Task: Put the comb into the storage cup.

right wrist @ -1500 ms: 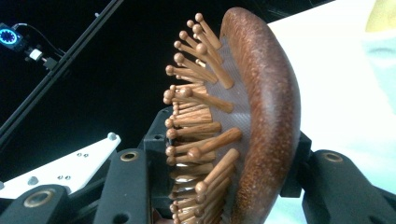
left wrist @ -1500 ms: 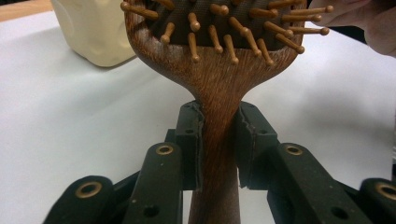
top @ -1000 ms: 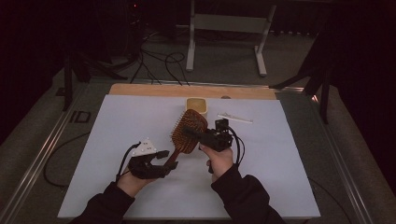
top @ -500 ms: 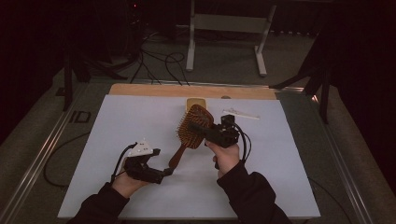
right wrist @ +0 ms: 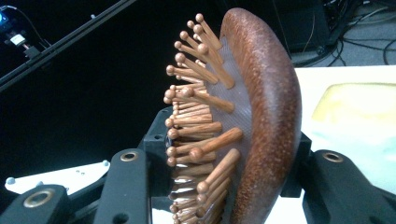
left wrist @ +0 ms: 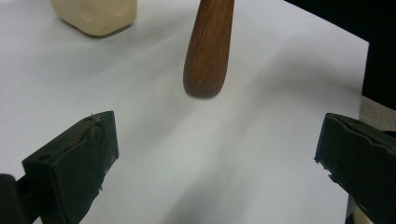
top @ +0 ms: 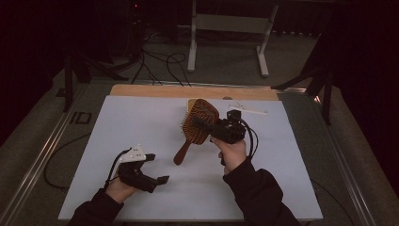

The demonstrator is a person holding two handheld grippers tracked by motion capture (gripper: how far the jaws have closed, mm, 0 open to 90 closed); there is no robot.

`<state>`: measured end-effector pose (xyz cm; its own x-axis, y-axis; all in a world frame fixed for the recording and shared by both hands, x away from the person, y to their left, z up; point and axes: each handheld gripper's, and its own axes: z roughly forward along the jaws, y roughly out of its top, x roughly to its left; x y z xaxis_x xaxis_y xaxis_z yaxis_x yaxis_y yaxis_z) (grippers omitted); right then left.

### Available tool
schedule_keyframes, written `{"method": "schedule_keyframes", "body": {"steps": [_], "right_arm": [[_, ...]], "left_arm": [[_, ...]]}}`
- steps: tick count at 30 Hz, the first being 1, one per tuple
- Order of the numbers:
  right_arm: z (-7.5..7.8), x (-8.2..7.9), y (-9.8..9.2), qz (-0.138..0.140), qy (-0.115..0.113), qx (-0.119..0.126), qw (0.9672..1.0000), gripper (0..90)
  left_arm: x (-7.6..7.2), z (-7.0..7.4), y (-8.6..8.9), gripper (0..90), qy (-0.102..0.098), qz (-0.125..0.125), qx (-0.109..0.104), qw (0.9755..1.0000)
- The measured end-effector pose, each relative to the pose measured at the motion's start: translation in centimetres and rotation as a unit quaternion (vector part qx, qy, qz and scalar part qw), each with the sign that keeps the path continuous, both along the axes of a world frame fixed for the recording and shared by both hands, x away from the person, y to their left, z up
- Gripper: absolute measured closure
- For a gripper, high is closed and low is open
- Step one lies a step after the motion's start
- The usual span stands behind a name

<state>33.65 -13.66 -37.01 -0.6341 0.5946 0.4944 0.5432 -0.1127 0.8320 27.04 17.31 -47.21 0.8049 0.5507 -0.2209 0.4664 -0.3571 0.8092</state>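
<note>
A wooden paddle hairbrush (top: 200, 122) hangs above the white sheet, handle (top: 181, 155) pointing down toward the near left. My right gripper (top: 203, 124) is shut on the brush's head; in the right gripper view the jaws clamp the brush (right wrist: 266, 116) from both sides, pins facing left, right gripper (right wrist: 229, 186). My left gripper (top: 157, 168) sits low at the near left, apart from the brush. Its jaws have just been opening and stand wide with nothing between them. In the left gripper view the handle's end (left wrist: 208, 46) floats ahead of the left gripper (left wrist: 215, 158).
A cream block (top: 192, 103) lies on the white sheet (top: 117, 132) just behind the brush, also seen as cream block (left wrist: 95, 14). A small white piece (top: 247, 109) lies at the back right. A wooden strip (top: 155, 91) borders the sheet's far edge.
My left gripper has let go of the brush handle and opened wide. My right gripper has raised the brush and carried it a little right and away.
</note>
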Motion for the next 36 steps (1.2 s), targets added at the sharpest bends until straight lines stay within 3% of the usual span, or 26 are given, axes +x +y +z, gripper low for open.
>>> {"method": "schedule_keyframes", "body": {"steps": [9, 18, 32, 36], "right_arm": [[1.8, 0.2, -0.5, 0.001, -0.024, -0.007, 0.9997, 51.6], [3.7, 0.7, -1.2, -0.009, -0.047, -0.014, 0.9987, 51.6], [6.3, 2.4, -2.0, -0.026, -0.073, -0.018, 0.9968, 51.6], [6.8, 3.1, -2.3, -0.034, -0.076, -0.02, 0.9963, 51.6]], "left_arm": [[-0.7, -0.5, 0.5, 0.0, 0.002, -0.011, 0.0, 0.9999], [-1.5, -1.2, 0.8, 0.0, -0.013, -0.015, 0.004, 0.9998], [-1.6, -1.6, 0.8, 0.1, -0.023, -0.025, -0.001, 0.9994], [-1.7, -1.4, 0.9, 0.1, -0.036, -0.017, -0.006, 0.9992]]}}
